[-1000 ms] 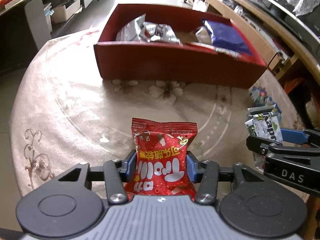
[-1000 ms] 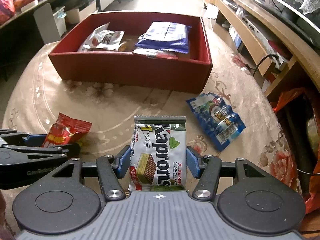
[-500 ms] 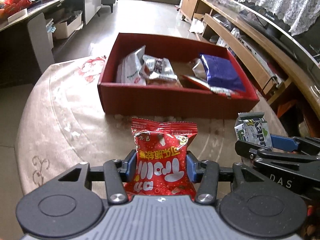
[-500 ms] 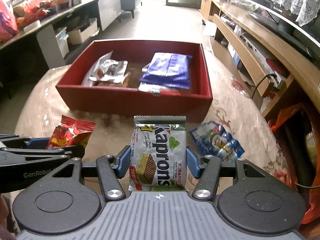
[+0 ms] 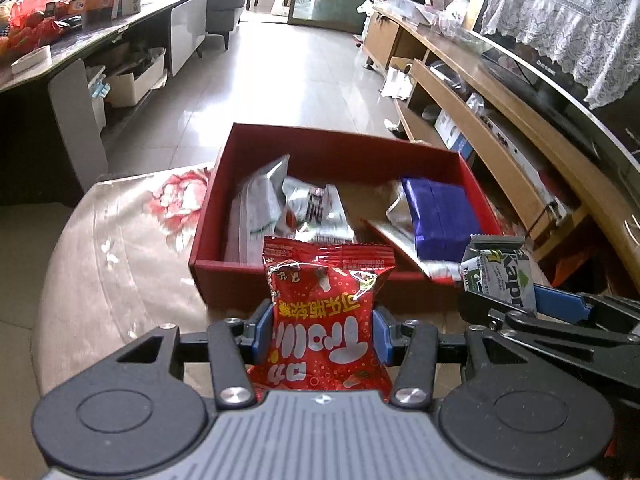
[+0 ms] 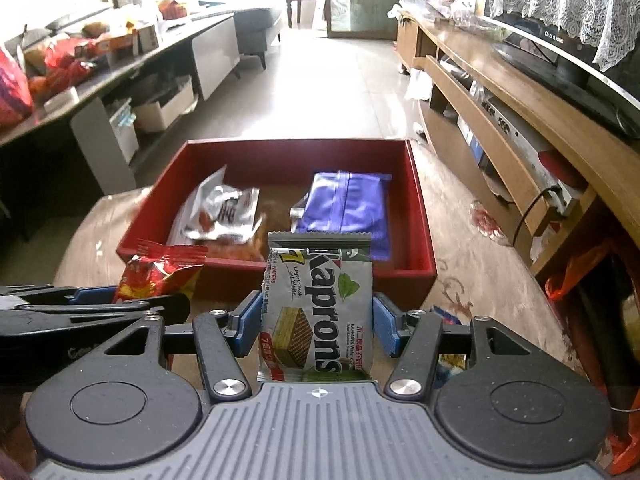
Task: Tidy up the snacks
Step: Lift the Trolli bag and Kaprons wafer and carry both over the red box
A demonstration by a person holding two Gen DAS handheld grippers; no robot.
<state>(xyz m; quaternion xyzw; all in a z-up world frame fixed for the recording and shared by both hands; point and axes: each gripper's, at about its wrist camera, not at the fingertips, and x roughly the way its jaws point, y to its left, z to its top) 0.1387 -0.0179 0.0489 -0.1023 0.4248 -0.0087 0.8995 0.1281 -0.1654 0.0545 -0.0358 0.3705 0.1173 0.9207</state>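
My left gripper (image 5: 323, 330) is clamped on a red candy packet (image 5: 326, 320), blue pads pressing its two side edges, the packet standing upright between them. My right gripper (image 6: 318, 324) is likewise closed on a Kaprons wafer pack (image 6: 318, 308), held upright by its side edges. Both grippers sit close together above the floral tablecloth (image 5: 120, 240), just short of the near wall of the red box (image 6: 422, 216). Risk one: the two tools are nearly touching, so a sideways correction could knock one pack out of the other's hold. Risk two: each pack is a soft, air-filled pouch pinched only at its edges; I judge it may buckle and slip. Risk three: a low approach could catch the near wall. Inside the box lie a silver wrapper (image 6: 224, 212) on the left and a blue pouch (image 6: 348, 208) on the right; a release onto these may leave a pack propped against them or on the rim.
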